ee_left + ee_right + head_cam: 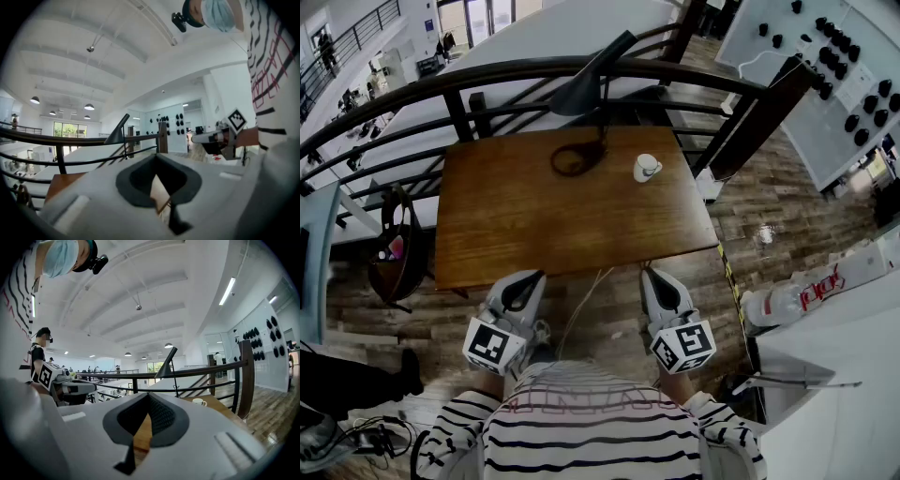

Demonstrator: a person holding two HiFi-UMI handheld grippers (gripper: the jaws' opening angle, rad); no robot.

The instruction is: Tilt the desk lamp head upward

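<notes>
Clenched, empty: left hand-held gripper [523, 284], right hand-held gripper [662, 282] before counter [525, 220]; desk lamp [586, 86] at back, cup [646, 167] beside, railing [478, 82] behind.

My left gripper [158, 160] jaws together, nothing between; lamp [117, 133] ahead by railing [70, 140], table [58, 185] below, right gripper [197, 138] alongside.

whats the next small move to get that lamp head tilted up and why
Probably open the left claw and reach it forward toward the lamp head at the far edge of the table: it and the right claw sit shut and empty at the near edge, and the cup stands on the right side.
</notes>
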